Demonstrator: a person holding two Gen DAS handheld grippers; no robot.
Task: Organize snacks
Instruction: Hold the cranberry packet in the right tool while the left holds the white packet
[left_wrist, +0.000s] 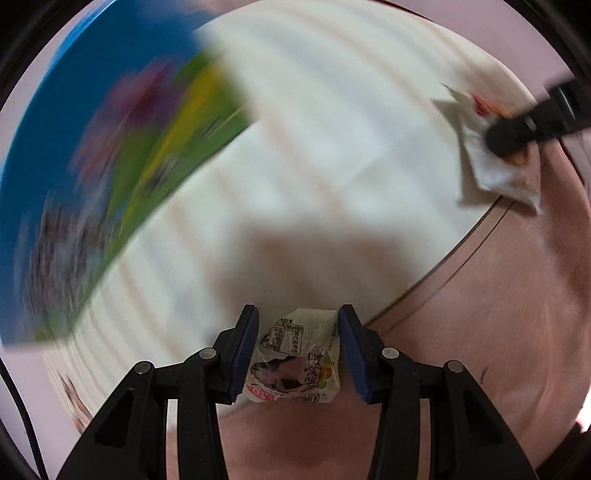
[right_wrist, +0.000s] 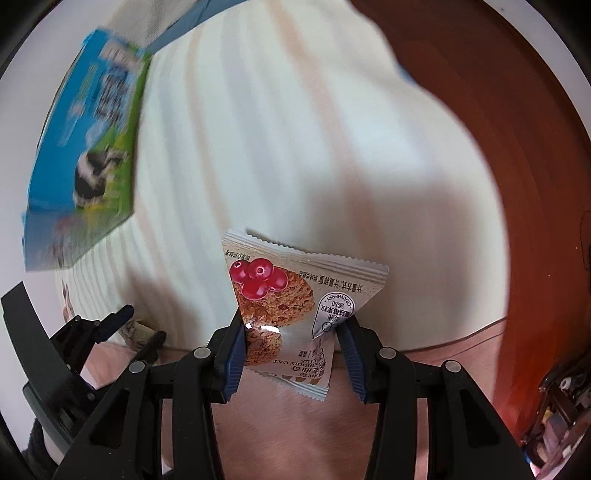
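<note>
Snack packets are pinched in both tools: a small white packet (left_wrist: 295, 360) by the left hand-held gripper (left_wrist: 298, 352), a cranberry biscuit packet (right_wrist: 295, 306) by the right hand-held gripper (right_wrist: 291, 354). Both packets point forward along the fingers, over the white cloth's (right_wrist: 295, 129) near edge; a blue carton (right_wrist: 88, 147) is seen well apart, leftward.

left tool (left_wrist: 297, 350): lower centre of frame, pointing steeply down, jaws clamped on a small packet | right tool (right_wrist: 291, 350): lower centre of frame, pointing steeply down, jaws clamped on a packet
</note>
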